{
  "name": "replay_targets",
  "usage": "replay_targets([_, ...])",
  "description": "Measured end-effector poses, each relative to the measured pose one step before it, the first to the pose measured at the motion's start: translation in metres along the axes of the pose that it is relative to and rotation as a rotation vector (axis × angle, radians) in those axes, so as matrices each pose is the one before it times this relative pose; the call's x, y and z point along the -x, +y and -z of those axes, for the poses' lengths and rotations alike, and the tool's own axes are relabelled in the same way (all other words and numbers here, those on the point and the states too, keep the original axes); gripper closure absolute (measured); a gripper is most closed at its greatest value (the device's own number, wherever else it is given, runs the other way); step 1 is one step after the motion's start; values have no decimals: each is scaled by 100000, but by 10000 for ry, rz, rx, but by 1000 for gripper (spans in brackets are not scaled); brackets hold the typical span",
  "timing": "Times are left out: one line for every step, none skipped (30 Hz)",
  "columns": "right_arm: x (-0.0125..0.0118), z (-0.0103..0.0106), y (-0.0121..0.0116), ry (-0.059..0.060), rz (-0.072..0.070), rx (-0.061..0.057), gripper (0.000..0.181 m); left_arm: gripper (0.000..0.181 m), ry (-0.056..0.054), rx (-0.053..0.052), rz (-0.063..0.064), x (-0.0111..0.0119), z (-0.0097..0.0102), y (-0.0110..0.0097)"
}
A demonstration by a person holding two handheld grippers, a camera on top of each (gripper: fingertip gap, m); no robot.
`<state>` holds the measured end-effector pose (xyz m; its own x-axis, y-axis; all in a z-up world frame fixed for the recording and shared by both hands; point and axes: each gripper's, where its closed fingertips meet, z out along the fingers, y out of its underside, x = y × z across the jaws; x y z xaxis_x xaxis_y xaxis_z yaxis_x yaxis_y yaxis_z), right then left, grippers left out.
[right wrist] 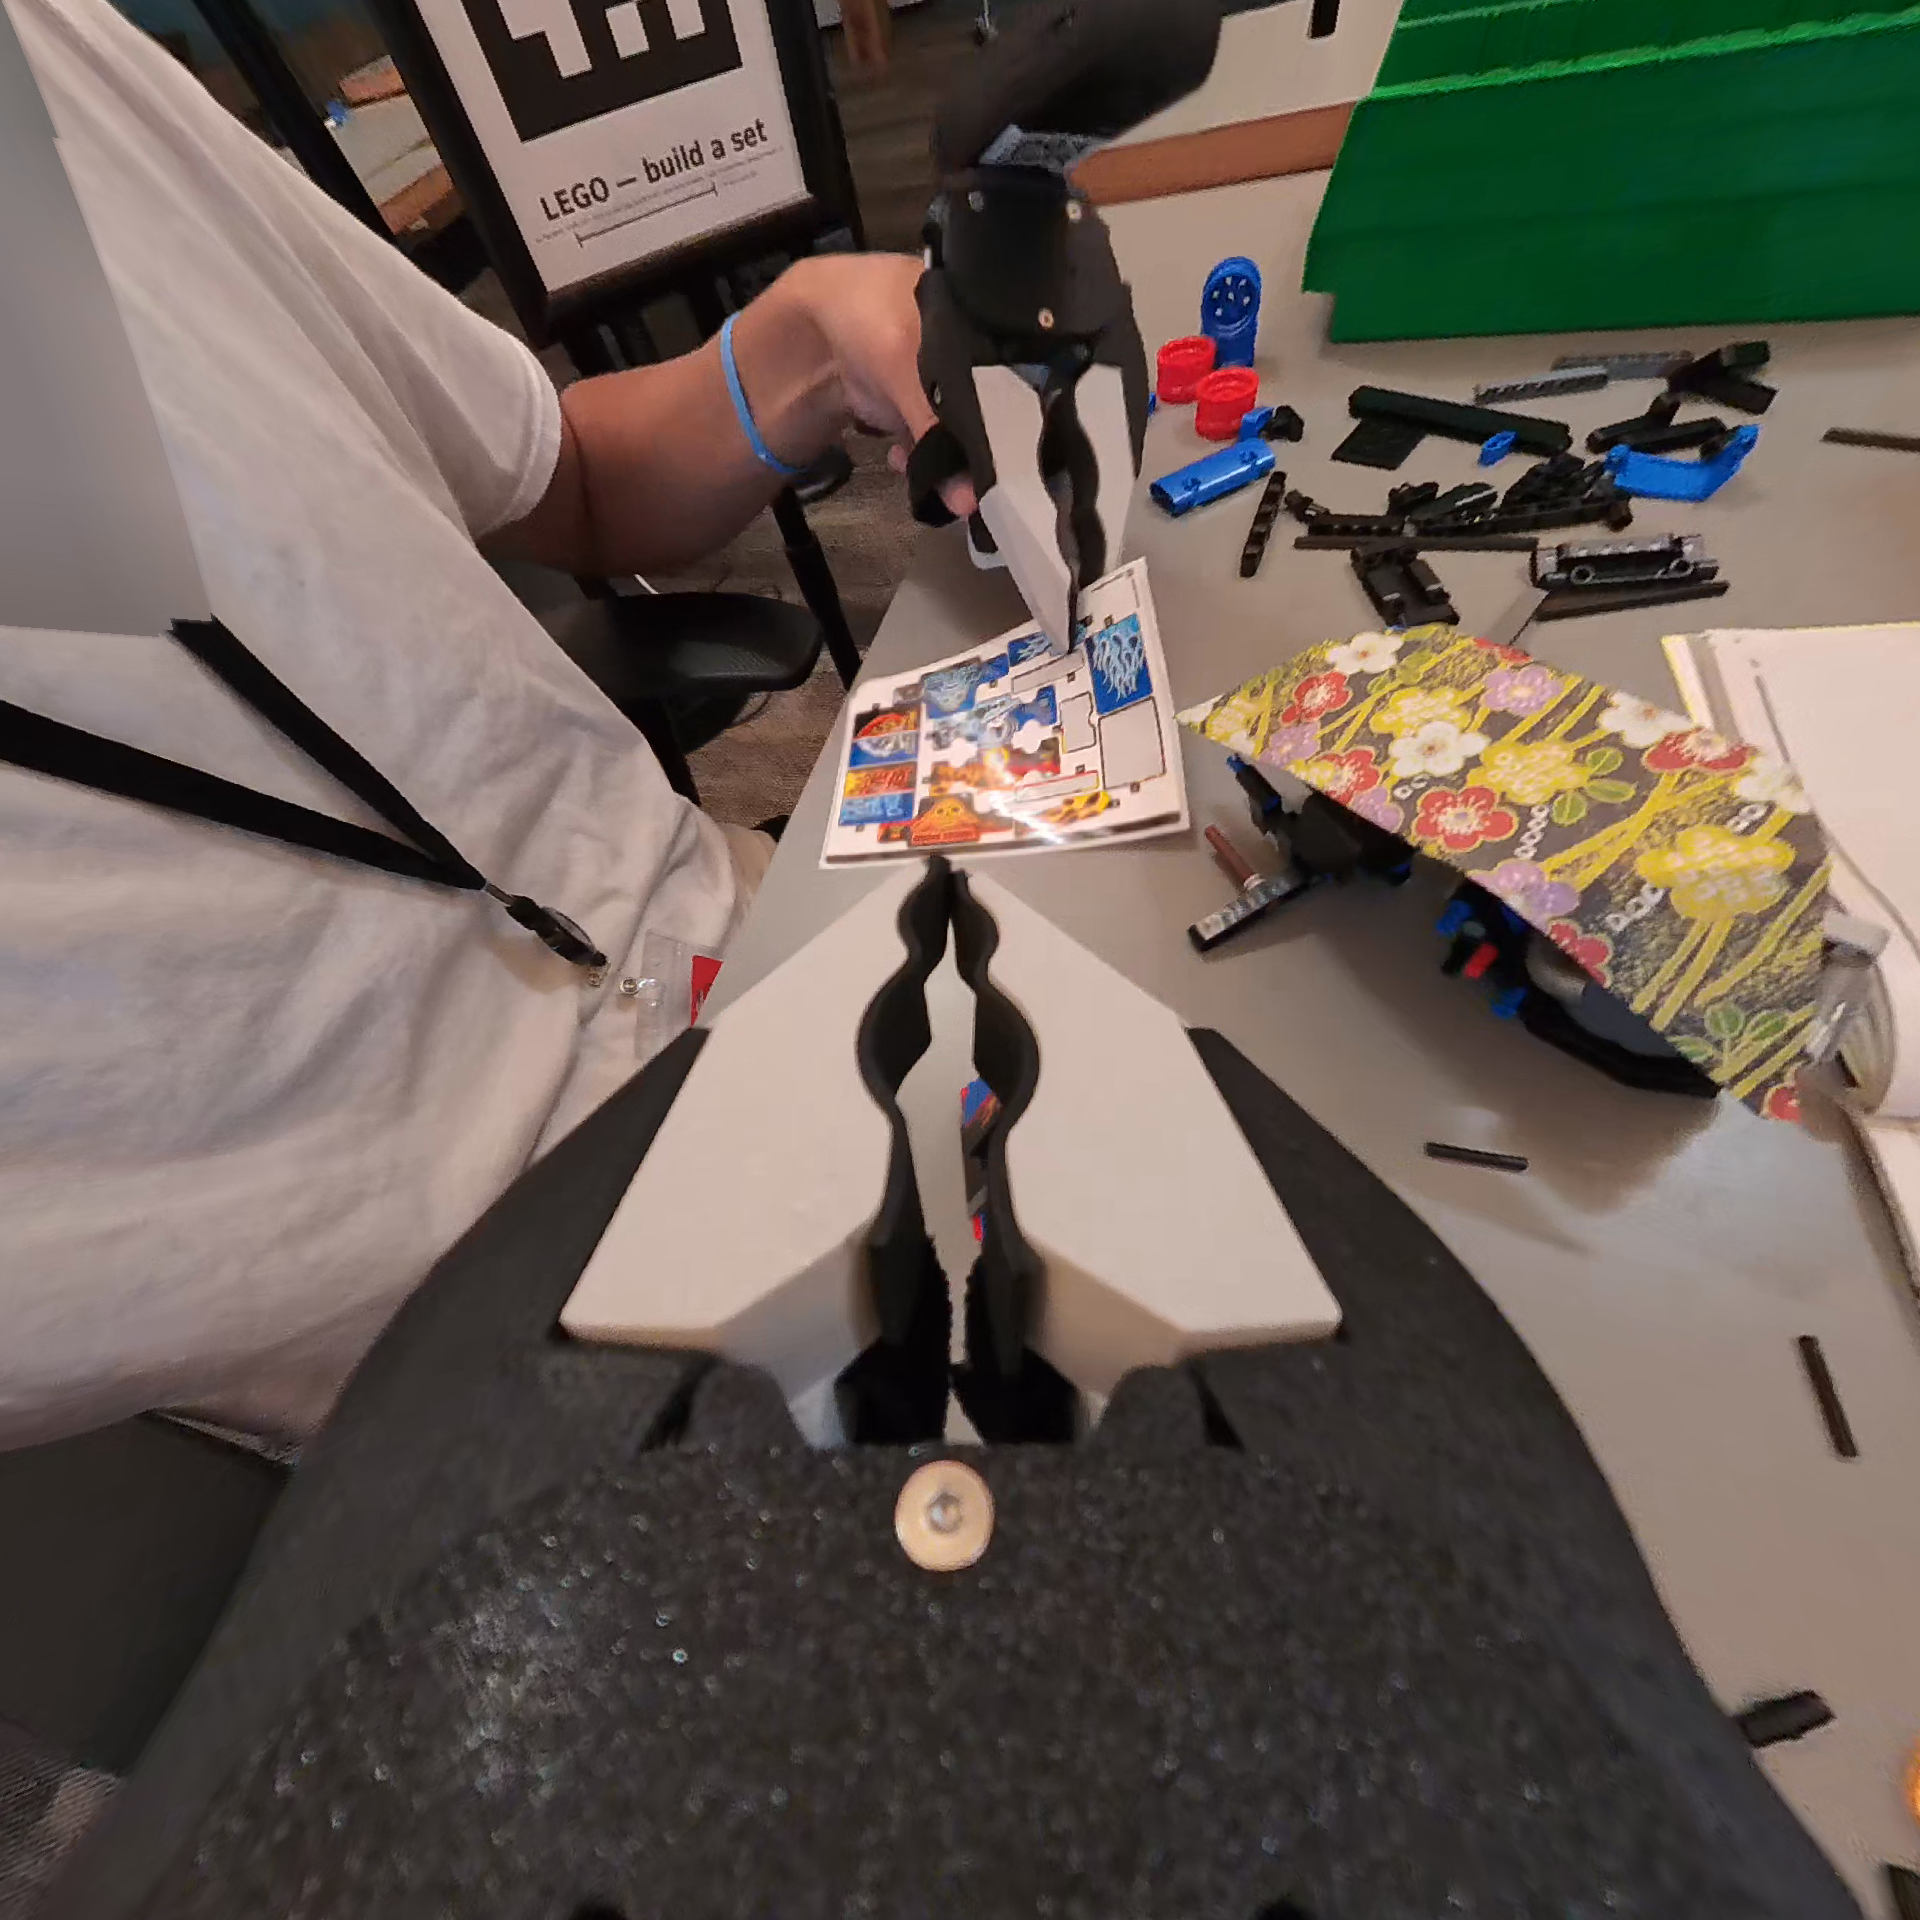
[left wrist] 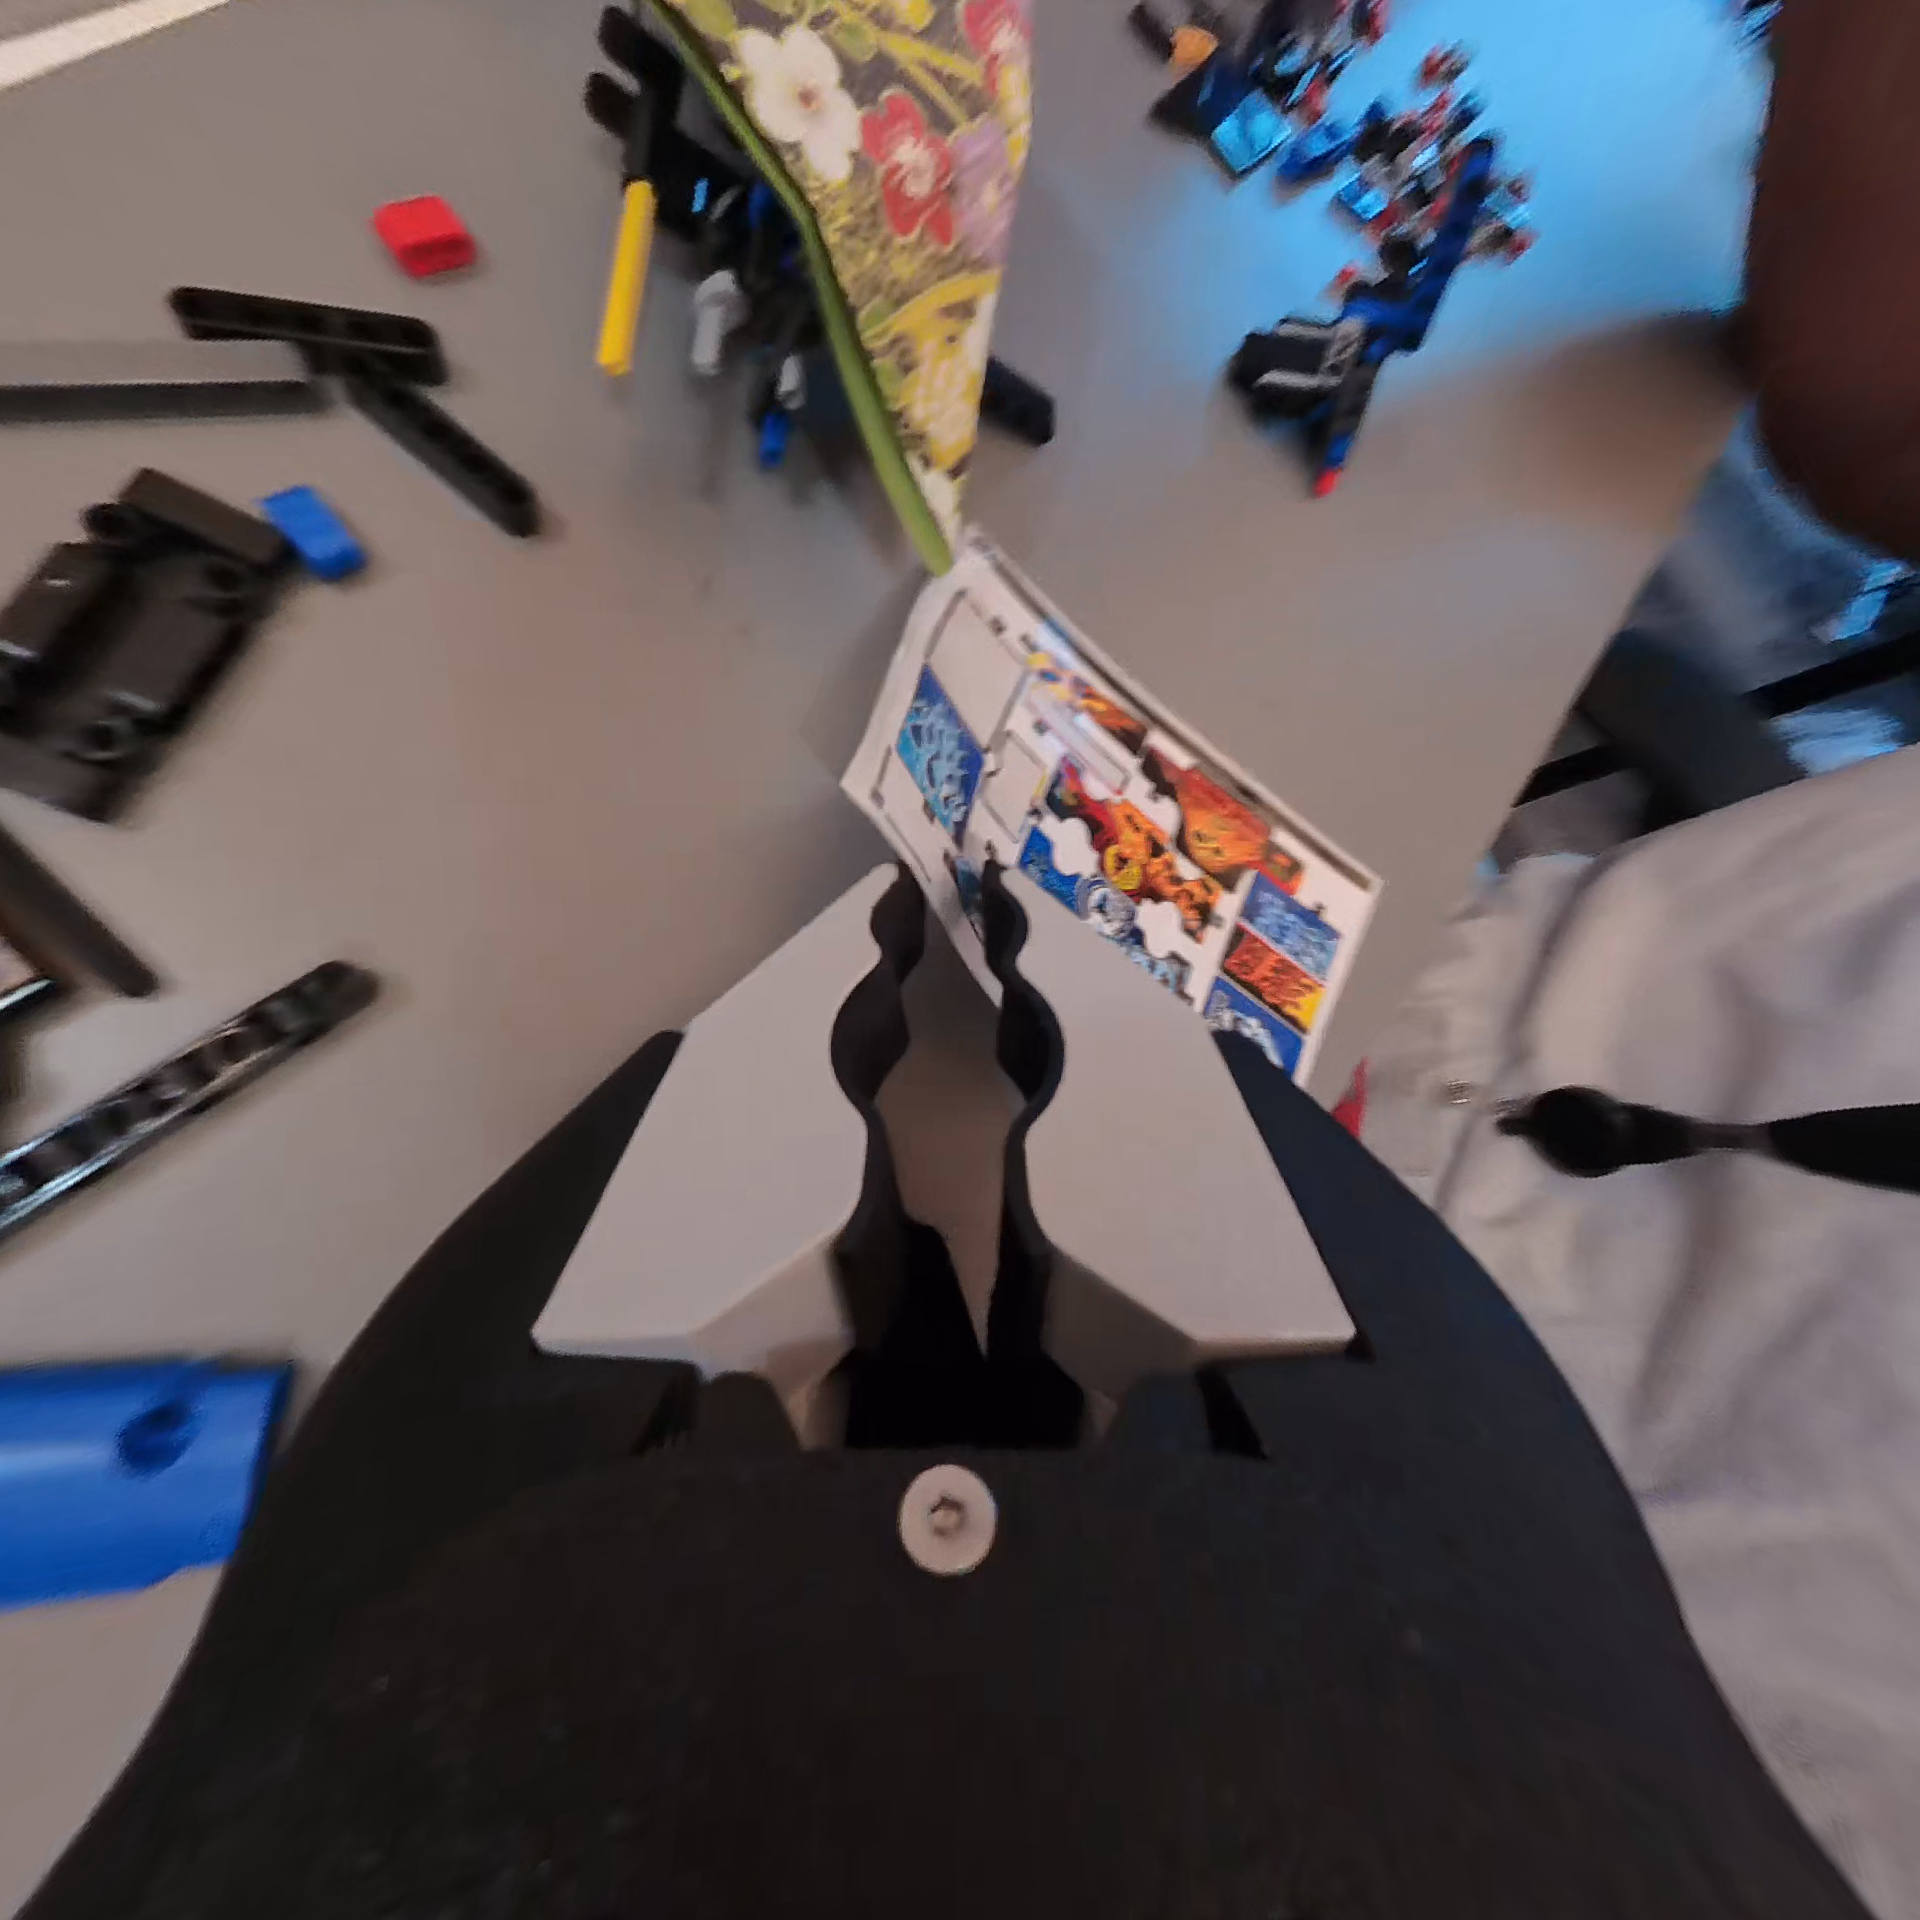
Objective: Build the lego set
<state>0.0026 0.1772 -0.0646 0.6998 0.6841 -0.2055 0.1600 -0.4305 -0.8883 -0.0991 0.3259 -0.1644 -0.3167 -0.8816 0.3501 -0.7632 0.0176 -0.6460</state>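
Note:
A sticker sheet [right wrist: 1013, 743] lies flat near the table's left edge; it also shows in the left wrist view [left wrist: 1122, 831]. My left gripper [left wrist: 948, 883] is narrowly open, with its tips at the sheet's near corner. In the right wrist view the left gripper [right wrist: 1070, 623] points down onto the sheet's far edge. My right gripper [right wrist: 948, 883] is shut just short of the sheet's near edge. A small blue and red sticker [right wrist: 977, 1143] sits between its pads. A partly built black and blue model [right wrist: 1340, 842] lies under a floral paper [right wrist: 1507, 790].
Loose black beams [right wrist: 1455, 520], red wheels [right wrist: 1205, 384] and blue parts [right wrist: 1210, 473] are scattered at the back. Green bins [right wrist: 1610, 177] stand behind them. A white booklet [right wrist: 1829, 748] lies at the right. A person in a white shirt [right wrist: 260, 831] is close on the left. About 20 cm separates my left fingertips from my right.

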Motion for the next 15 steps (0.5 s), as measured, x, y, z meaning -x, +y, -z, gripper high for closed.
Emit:
replay_targets([-74, -15, 381, -75, -182, 64, 181, 168, -273, 114, -76, 357, 65, 114])
replay_targets([-48, -31, 368, -102, -184, 66, 181, 163, -321, 49, -96, 394, 85, 64])
replay_targets([18, -31, 291, -143, -150, 12, 181, 157, -351, 31, -111, 427, 122, 49])
replay_targets([41, -30, 236, -160, -126, -9, 181, 152, -347, 0, -84, 430, 153, 4])
replay_targets([-19, -26, 167, -123, -129, -15, 181, 149, -303, -72, -53, 354, 212, -101])
replay_targets([-12, -1, 105, -106, -107, -18, 181, 148, -241, -86, -51, 258, 283, -151])
replay_targets([55, 11, 21, -111, -82, -39, 181, 146, -214, -114, -33, 186, 331, -218])
replay_targets([83, 23, -4, -87, -42, -43, 181, 144, -147, -133, -29, 58, 389, -267])
replay_targets([90, 42, 5, -51, 0, -30, 181, 143, -196, -168, -14, 94, 450, -392])
replay_targets([90, 62, 3, -12, 38, -25, 181, 143, -225, -265, -65, 56, 523, -590])
replay_targets([72, 93, -41, 27, 63, -33, 181, 143, -171, -386, -141, -179, 512, -860])
replay_targets([104, 126, -113, 25, 92, -54, 181, 143, -54, -530, -198, -533, 423, -1169])
replay_targets([113, 205, -209, 34, 132, -101, 181, 143, 160, -572, -216, -1023, 182, -1328])
replay_targets([58, 325, -261, 85, 164, -148, 181, 143, 375, -507, -237, -1479, -141, -1264])
replay_targets([-120, 475, -200, 194, 181, -160, 181, 145, 465, -371, -275, -1691, -448, -1016])
